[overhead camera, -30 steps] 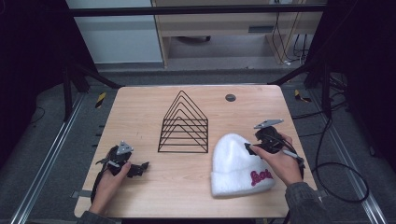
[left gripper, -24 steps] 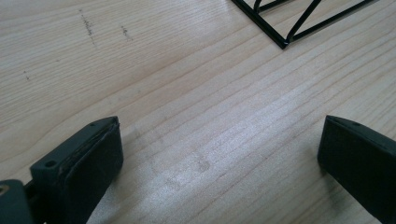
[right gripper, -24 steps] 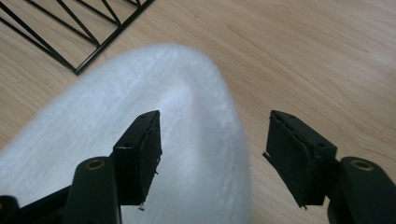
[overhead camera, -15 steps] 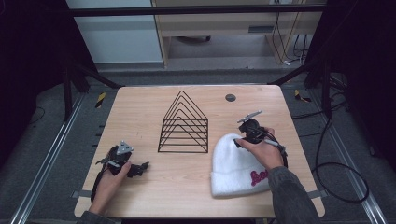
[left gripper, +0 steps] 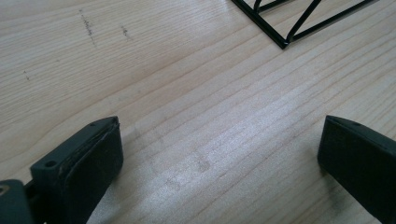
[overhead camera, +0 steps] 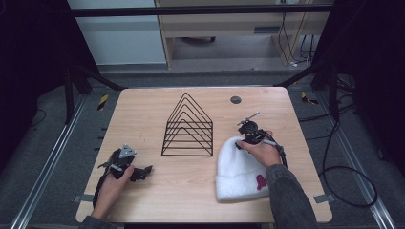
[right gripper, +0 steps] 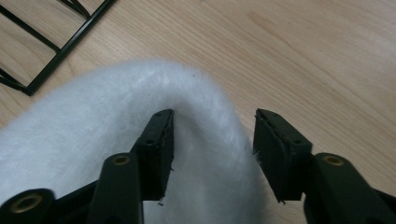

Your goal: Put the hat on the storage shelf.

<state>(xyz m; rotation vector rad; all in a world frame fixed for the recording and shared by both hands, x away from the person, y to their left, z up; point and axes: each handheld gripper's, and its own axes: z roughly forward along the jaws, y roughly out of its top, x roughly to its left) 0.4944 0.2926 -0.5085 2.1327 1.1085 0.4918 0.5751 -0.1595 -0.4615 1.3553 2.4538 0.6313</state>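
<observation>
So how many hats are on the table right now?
1. The white hat lies at the table's near right, right of the wire rack, its crown between the right tool's open jaws.

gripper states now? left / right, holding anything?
Left gripper: open, empty, over bare table.
Right gripper: jaws just closing around the white beanie's crown, not yet pinched.

Right gripper (overhead camera: 242, 139) sits on crown of white beanie (overhead camera: 239, 171), right of wire rack (overhead camera: 187, 126); left gripper (overhead camera: 142, 171) lower left of rack.
</observation>
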